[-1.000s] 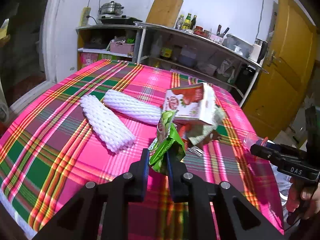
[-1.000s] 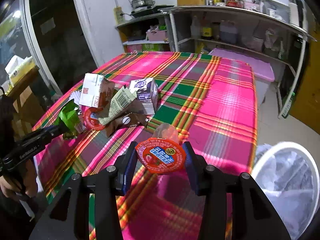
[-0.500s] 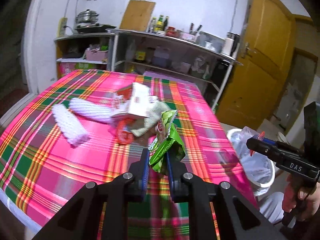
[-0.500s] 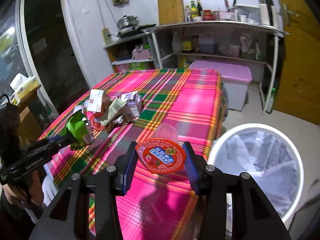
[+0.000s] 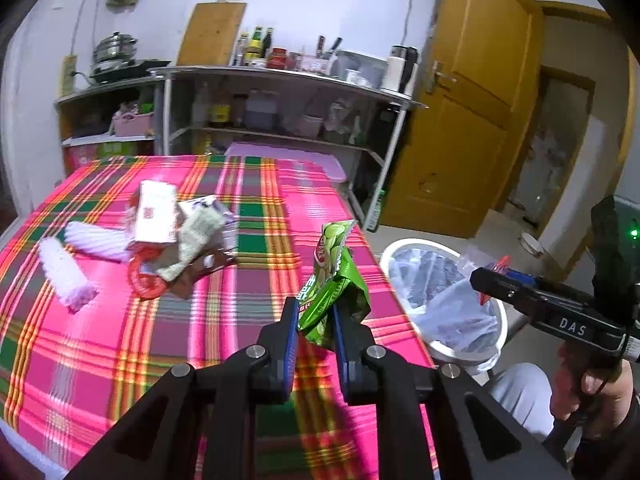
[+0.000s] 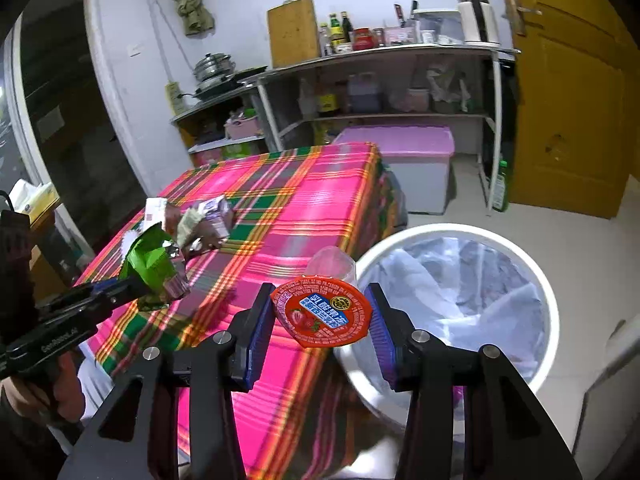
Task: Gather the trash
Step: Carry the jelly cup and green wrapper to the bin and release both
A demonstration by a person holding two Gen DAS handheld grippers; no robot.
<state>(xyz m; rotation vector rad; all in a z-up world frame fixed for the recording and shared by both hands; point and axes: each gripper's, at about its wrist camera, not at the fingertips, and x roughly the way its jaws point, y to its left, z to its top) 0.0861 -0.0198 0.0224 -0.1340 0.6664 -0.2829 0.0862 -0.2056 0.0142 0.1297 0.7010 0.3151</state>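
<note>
Jelly cup (image 6: 322, 315) in right tongs (image 6: 320, 320), "DAS" lettering; green wrapper (image 5: 332, 292) in left tongs (image 5: 316, 320).

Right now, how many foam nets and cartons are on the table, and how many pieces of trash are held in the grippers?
Foam nets: 2
Cartons: 2
Held pieces: 2, a wrapper and a jelly cup
Total: 6

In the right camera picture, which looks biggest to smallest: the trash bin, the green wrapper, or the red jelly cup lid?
1. White trash bin, biggest by far.
2. Red jelly cup lid and green wrapper look about alike; the lid sits close to the camera, so its true size is unsure.
</note>
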